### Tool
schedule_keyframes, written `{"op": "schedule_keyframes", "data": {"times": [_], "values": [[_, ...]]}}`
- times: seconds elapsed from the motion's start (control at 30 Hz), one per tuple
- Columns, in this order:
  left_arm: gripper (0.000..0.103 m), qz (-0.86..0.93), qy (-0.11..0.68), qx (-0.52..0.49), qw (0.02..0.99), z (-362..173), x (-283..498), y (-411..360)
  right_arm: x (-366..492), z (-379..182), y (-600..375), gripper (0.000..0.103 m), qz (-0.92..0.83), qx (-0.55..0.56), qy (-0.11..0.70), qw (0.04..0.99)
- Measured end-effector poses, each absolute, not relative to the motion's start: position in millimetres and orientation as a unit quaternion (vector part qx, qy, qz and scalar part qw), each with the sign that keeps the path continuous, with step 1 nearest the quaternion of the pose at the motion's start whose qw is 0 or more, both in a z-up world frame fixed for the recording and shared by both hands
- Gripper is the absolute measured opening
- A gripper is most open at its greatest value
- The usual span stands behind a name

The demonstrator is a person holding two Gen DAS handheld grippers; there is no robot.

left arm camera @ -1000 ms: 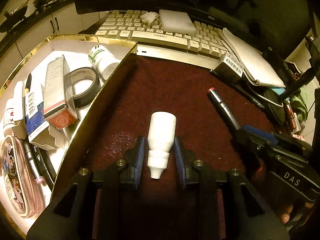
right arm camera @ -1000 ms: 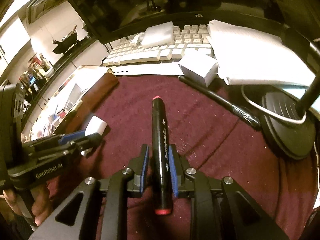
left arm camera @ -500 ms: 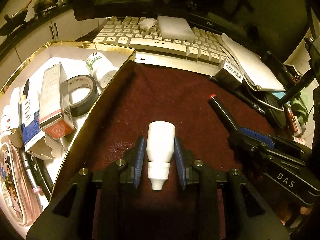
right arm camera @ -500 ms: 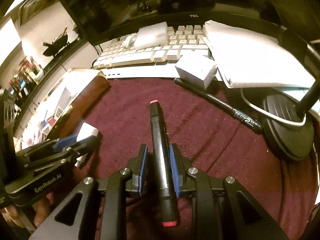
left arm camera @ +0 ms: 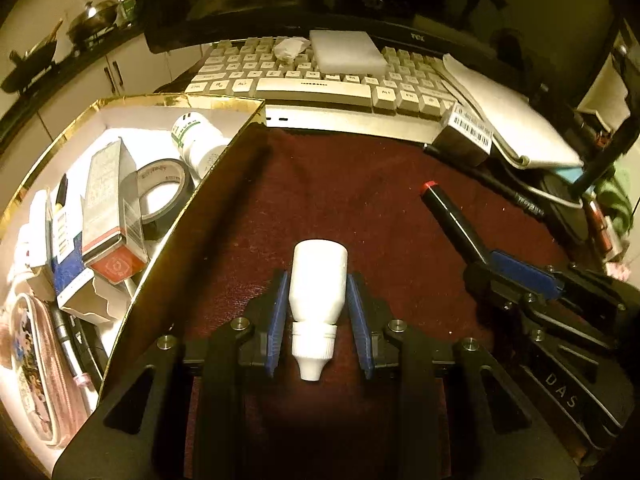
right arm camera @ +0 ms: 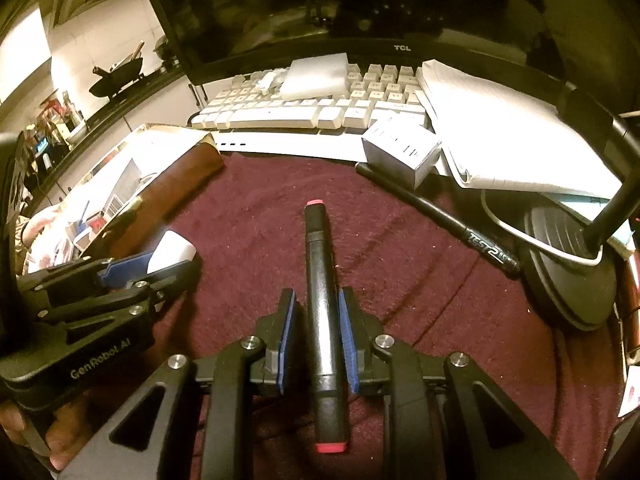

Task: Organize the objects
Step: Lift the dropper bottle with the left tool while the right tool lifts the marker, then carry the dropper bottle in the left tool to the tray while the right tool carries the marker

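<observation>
Grippers are sitting low over the maroon cloth (left arm camera: 360, 184), each with something between its blue pads. Nearest in the left wrist view, the left gripper (left arm camera: 318, 312) is clamping a small white bottle (left arm camera: 318, 280) across its body, nozzle pointing back toward the camera and flat base facing forward; the jaws are drawn in to the bottle's width and touching it on both sides. Nearest in the right wrist view, the right gripper (right arm camera: 318, 330) is gripping a black marker (right arm camera: 322, 296) with red ends along its barrel, jaws narrowed almost fully onto it, 1 red end poking toward the camera and the other pointing ahead. Each gripper is showing in the other's view: the right one (left arm camera: 480, 258) to the right with the marker (left arm camera: 448, 216) jutting forward, the left one (right arm camera: 160, 264) to the left with the bottle (right arm camera: 172, 250) protruding. Just beside the left gripper, on its left, a gold-rimmed box (left arm camera: 192, 204) is holding cartons, a roll of tape (left arm camera: 160, 192), a pill bottle (left arm camera: 196, 140) and a patterned pouch (left arm camera: 32, 368). Farther out on the cloth, a black pen (right arm camera: 436, 216) is lying diagonally beside a small white carton (right arm camera: 400, 152). Beyond that, a pale keyboard (left arm camera: 320, 88) is carrying a white block (left arm camera: 346, 54), with a notebook (right arm camera: 500, 132) to its right and a monitor (right arm camera: 360, 0) behind.
</observation>
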State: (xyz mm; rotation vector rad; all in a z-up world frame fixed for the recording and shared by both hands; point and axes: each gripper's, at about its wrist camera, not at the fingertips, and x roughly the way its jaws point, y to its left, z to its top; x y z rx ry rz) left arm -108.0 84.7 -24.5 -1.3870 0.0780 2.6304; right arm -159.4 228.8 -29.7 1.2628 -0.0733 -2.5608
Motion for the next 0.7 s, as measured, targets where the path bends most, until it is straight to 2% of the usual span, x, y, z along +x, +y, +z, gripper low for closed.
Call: {"op": "schedule_keyframes", "data": {"times": [0.07,0.4,0.7], "values": [[0.029,0.881,0.031,-0.465,0.081,-25.0,-107.4,86.2,-157.8,-29.7,229.1,0.014,-0.886,0.439,-0.030,0.146],[0.026,0.883,0.030,-0.463,0.072,-25.3,-94.3,84.0,-148.2,-29.9,230.8,0.014,-0.874,0.449,-0.063,0.176],[0.026,0.892,-0.026,-0.449,0.057,-5.5,-81.4,52.4,-140.8,-22.7,218.9,0.014,-0.867,0.443,-0.079,0.213]]}}
